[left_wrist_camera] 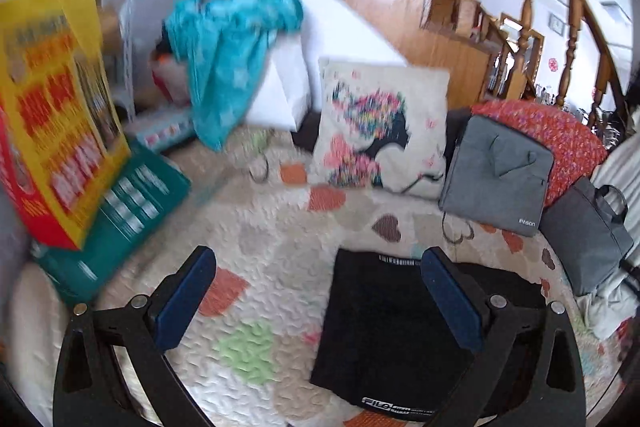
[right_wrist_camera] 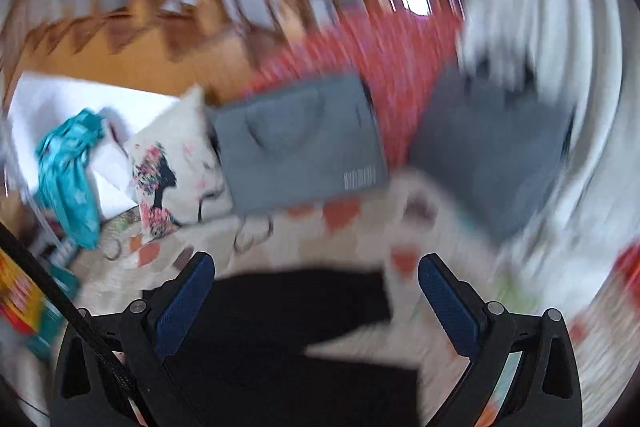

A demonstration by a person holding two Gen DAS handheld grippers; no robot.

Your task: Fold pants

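The black pants [left_wrist_camera: 384, 339] lie folded into a compact block on the heart-patterned bedspread [left_wrist_camera: 260, 227], a white logo band at their near edge. My left gripper [left_wrist_camera: 320, 303] hovers above them, open, its right finger over the cloth and its left finger over bare bedspread. In the blurred right wrist view the black pants [right_wrist_camera: 288, 339] fill the lower middle. My right gripper [right_wrist_camera: 316, 303] is open above them with nothing between its blue pads.
A yellow and red box [left_wrist_camera: 52, 115] leans on a green box [left_wrist_camera: 120, 219] at left. Teal cloth [left_wrist_camera: 228, 51], a printed pillow [left_wrist_camera: 380, 131], a grey laptop sleeve [left_wrist_camera: 496, 171], a grey bag [left_wrist_camera: 588, 235] and a red blanket [left_wrist_camera: 560, 135] line the far side.
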